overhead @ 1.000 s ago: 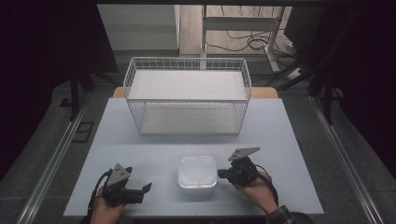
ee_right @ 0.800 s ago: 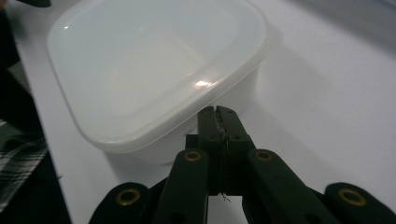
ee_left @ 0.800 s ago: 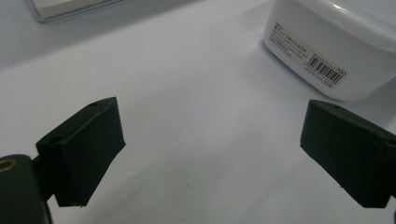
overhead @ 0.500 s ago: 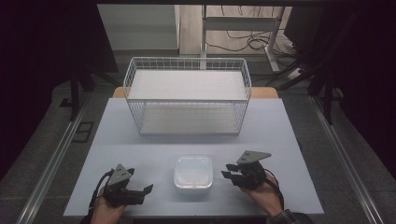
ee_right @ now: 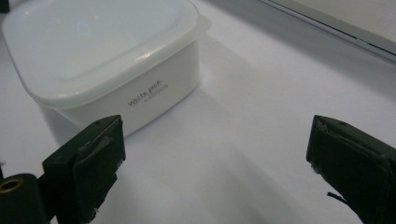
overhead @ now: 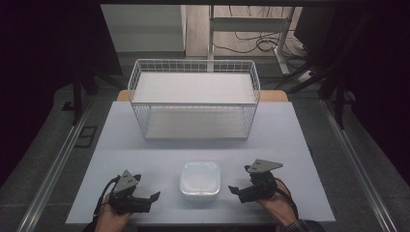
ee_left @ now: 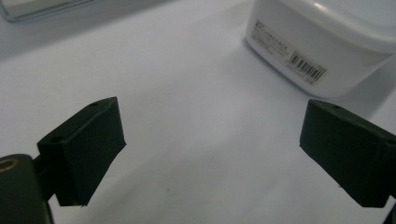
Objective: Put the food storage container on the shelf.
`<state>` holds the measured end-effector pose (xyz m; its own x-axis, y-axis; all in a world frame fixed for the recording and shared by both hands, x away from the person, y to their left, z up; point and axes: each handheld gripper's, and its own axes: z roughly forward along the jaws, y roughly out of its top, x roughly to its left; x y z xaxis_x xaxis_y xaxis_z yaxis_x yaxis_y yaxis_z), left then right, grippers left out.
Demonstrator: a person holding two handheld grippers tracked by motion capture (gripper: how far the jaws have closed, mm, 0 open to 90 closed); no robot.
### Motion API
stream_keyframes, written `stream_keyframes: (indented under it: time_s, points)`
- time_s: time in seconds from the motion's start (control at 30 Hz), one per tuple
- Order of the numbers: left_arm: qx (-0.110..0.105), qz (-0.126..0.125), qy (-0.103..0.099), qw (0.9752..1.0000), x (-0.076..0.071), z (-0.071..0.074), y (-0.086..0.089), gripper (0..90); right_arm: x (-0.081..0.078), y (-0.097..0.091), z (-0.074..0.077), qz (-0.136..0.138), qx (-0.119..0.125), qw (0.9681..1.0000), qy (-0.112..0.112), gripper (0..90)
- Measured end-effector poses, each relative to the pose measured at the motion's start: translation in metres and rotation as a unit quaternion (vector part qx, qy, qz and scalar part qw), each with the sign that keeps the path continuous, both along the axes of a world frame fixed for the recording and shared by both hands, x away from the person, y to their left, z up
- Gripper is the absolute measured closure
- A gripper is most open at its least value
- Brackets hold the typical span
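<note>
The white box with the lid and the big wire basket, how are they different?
The white box is small, with solid walls and a lid shut on top; the wire basket is much bigger, open on top, with see-through mesh sides. The box sits near the person, between the tongs; the basket stands farther back. Both are white and rest on the table.

From my seat I see a pale tabletop [overhead: 290,130] bearing a white wire basket [overhead: 194,99] at its far side. Around it lies grey floor [overhead: 43,159], crossed by a metal rail [overhead: 58,166] on the left. Beyond stand a desk frame [overhead: 251,24] and tangled cables [overhead: 263,43]; the edges are dark.
</note>
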<state>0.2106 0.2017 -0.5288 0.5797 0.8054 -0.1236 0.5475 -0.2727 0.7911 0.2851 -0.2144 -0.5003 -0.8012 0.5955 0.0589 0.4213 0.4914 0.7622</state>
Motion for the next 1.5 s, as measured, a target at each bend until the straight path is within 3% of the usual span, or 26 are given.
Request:
stream_keyframes:
  time_s: [0.37,0.53,0.63,0.8,1.0,1.17,1.33,1.37,1.43,1.5]
  points:
    - [-0.024,-0.029,0.004,0.9993,0.007,0.007,-0.012,6.4,-0.001,0.005,0.007,-0.007,0.019,0.9998,0.002,1.2]
    - [-0.047,-0.055,0.002,0.9974,0.014,0.013,-0.020,4.6,-0.001,0.009,0.014,-0.017,0.024,0.9996,0.005,0.4]
    - [-0.058,-0.076,-0.001,0.9955,0.021,0.018,-0.028,4.2,-0.002,0.013,0.017,-0.008,0.026,0.9996,0.008,0.7]
    - [-0.038,-0.104,-0.001,0.9938,0.031,0.026,-0.046,5.9,-0.001,0.022,0.020,0.004,0.027,0.9995,0.018,6.4]
    - [-0.025,-0.127,-0.001,0.9916,0.046,0.033,-0.064,7.7,0.000,0.036,0.023,0.021,0.047,0.9981,0.034,13.8]
    - [-0.020,-0.138,-0.002,0.9902,0.057,0.035,-0.076,7.8,-0.001,0.045,0.022,0.031,0.044,0.9978,0.039,14.1]
    - [-0.010,-0.138,0.015,0.9902,0.066,0.025,-0.082,5.4,0.007,0.060,0.019,0.040,0.030,0.9976,0.047,8.8]
    - [-0.010,-0.138,0.015,0.9902,0.066,0.025,-0.082,4.8,0.007,0.060,0.019,0.040,0.030,0.9976,0.047,8.8]
    - [-0.035,-0.136,0.029,0.9897,0.067,0.021,-0.080,5.5,0.009,0.063,0.016,0.043,0.024,0.9972,0.056,7.7]
    - [-0.045,-0.136,0.035,0.9890,0.066,0.019,-0.078,5.7,0.009,0.064,0.010,0.045,0.011,0.9971,0.061,6.4]
